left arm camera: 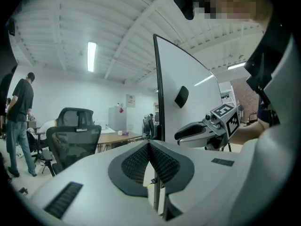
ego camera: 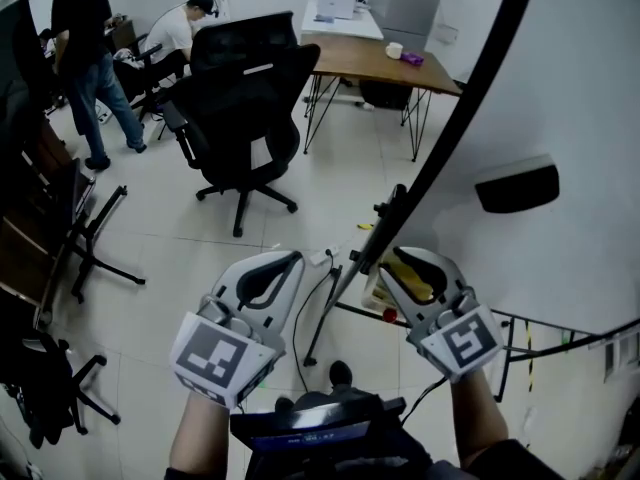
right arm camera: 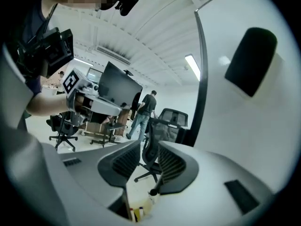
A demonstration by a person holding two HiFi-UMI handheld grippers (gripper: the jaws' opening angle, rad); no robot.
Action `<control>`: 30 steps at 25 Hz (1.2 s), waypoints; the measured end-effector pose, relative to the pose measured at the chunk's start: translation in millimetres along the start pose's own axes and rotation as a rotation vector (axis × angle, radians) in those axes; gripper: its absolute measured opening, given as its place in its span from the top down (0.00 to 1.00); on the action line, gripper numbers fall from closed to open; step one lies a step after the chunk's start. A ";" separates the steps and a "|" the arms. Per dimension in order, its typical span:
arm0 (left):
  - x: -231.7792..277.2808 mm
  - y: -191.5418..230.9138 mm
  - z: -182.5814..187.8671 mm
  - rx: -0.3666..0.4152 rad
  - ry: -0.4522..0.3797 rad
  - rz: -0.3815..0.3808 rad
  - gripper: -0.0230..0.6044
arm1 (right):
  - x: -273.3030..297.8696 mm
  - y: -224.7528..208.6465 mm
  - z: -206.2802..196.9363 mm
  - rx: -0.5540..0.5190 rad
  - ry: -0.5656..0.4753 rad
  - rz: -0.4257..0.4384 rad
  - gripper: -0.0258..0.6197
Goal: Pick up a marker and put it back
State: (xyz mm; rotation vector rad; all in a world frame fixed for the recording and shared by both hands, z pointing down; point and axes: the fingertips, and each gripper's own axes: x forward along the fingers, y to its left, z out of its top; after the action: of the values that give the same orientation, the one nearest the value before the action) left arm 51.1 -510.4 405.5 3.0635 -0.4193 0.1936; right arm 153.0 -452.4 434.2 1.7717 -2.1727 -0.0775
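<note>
Held side by side in front of a whiteboard (ego camera: pixel 570 88) are my left gripper (ego camera: pixel 285 261) and right gripper (ego camera: pixel 397 258). In the left gripper view the left gripper (left arm camera: pixel 149 145) has its ribbed pads meeting at the tips, shut on nothing. In the right gripper view the right gripper (right arm camera: pixel 149 146) is open, and a gap between its pads shows the room beyond. Just below those jaws a white marker with a dark cap (right arm camera: pixel 151 193) stands among yellow and red items (ego camera: pixel 408 278) at the board's foot. The jaws do not touch it.
A black eraser (ego camera: pixel 517 188) sticks to the whiteboard. A black office chair (ego camera: pixel 245 118) stands ahead, and a wooden desk (ego camera: pixel 385 63) behind it. Two people (ego camera: pixel 85 48) are at the far left. The board's stand legs and cables (ego camera: pixel 320 318) cross the tiled floor.
</note>
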 end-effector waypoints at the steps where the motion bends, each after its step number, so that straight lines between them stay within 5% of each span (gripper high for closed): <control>1: -3.8 -1.2 7.0 0.013 -0.012 0.001 0.96 | -1.6 3.1 8.7 -0.008 -0.015 0.003 0.74; 15: -82.8 -15.7 78.2 0.214 -0.099 0.076 0.96 | -26.3 56.9 115.9 -0.039 -0.273 0.100 0.74; 22: -135.9 -22.2 69.6 0.200 -0.095 0.113 0.96 | -37.8 103.8 129.0 -0.034 -0.301 0.178 0.79; 25: -162.6 -25.1 59.8 0.178 -0.091 0.137 0.96 | -45.9 128.1 129.9 -0.030 -0.310 0.221 0.94; 30: -190.5 -24.6 56.1 0.139 -0.091 0.175 0.96 | -48.7 157.4 130.3 -0.046 -0.277 0.256 0.94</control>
State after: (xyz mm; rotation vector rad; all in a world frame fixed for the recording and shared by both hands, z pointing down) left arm -117.7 -439.6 324.7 3.1791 -0.7087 0.0920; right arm -24.9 -392.3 340.0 1.5181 -2.5521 -0.3248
